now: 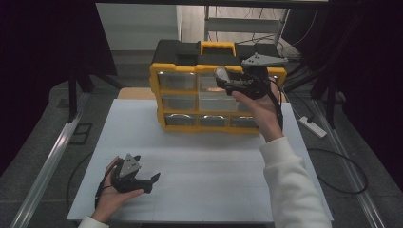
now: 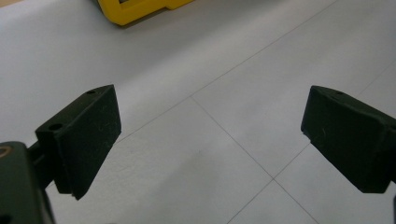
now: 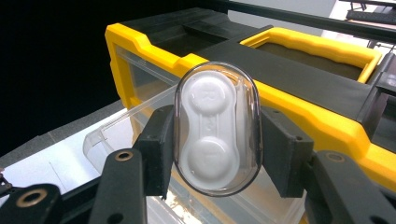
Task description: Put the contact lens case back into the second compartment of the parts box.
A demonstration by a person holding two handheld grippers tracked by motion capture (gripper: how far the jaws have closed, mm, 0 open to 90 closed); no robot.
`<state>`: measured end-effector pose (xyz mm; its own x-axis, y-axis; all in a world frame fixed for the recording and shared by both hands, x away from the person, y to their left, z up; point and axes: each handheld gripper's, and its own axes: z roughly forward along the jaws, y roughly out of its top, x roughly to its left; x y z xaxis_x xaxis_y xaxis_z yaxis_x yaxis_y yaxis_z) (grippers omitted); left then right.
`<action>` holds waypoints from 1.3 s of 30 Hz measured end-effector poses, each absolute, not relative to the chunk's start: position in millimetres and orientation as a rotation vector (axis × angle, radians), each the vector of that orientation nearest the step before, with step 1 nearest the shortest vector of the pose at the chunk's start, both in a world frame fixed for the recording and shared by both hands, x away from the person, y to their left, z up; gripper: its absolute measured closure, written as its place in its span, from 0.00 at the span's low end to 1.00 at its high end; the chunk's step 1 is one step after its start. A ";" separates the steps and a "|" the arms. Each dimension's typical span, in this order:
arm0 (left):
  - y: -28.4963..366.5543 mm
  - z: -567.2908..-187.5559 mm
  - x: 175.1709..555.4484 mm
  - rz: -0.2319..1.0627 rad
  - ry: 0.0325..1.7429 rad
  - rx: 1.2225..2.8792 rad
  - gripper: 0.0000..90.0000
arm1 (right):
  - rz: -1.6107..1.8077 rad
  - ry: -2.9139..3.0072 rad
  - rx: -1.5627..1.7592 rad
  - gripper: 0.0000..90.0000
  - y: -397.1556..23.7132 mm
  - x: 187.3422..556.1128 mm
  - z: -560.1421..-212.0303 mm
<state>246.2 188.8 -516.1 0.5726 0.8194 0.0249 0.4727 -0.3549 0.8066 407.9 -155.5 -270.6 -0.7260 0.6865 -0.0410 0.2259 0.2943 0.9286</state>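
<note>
Presently I note right gripper (image 3: 212,154) pinching clear oval contact lens case (image 3: 216,128), white insert, over open drawer (image 3: 140,121) of yellow organizer (image 1: 190,71) at bench (image 1: 199,190) far edge; left gripper (image 2: 210,135) spread wide, near-left corner.

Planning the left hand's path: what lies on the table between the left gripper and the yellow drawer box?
Nothing: the high view shows bare white table between the left gripper and the drawer box.

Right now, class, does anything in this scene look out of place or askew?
One clear drawer in the top row of the yellow organiser stands pulled out, unlike the rest. The right gripper holds a contact lens case above it.
</note>
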 end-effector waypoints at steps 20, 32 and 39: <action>189.5 -516.2 246.0 0.554 1.033 2.007 0.06 | 1.496 2.093 0.845 0.36 -162.4 405.4 -269.8; 189.9 -514.9 245.0 0.551 1.028 1.998 0.06 | 1.535 2.097 0.793 0.36 -168.7 392.0 -271.2; 190.6 -515.4 244.2 0.550 1.036 1.997 0.06 | 1.553 2.096 0.758 0.36 -172.7 383.8 -272.8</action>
